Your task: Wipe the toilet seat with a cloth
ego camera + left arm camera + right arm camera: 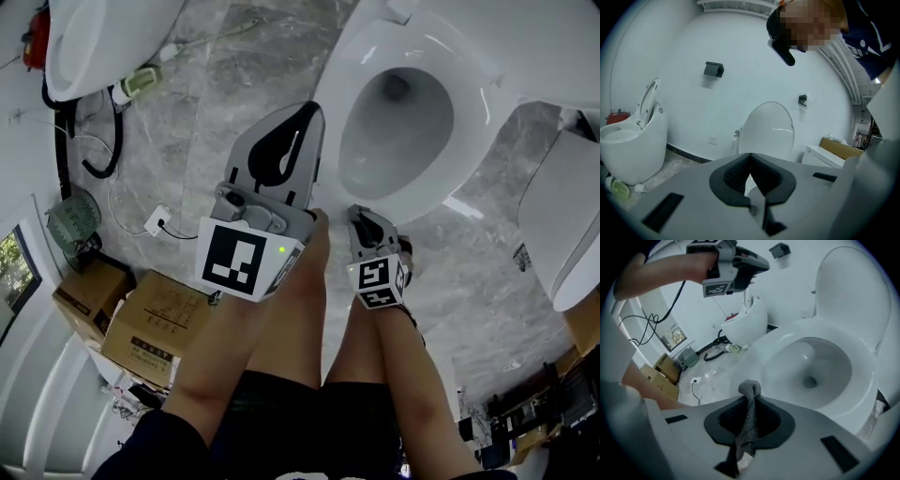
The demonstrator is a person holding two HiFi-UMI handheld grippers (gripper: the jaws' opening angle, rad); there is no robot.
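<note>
The white toilet [412, 192] stands with its lid [853, 287] raised and the seat rim [754, 357] ringing the open bowl [811, 366]. My right gripper [357, 216] hangs just in front of the seat's near edge, shut on a grey knitted cloth [750, 394] whose knotted end pokes out past the tips. My left gripper [302, 127] is held higher, left of the bowl, jaws shut with nothing in them. It also shows at the top of the right gripper view as the left gripper [733, 268]. In the left gripper view the raised lid [766, 129] is straight ahead.
A second toilet [94, 37] stands at the far left, with black hoses and a power strip [157, 220] on the marble floor. Cardboard boxes [141, 323] and a small fan [73, 220] sit at the left. A white fixture [562, 225] is at the right.
</note>
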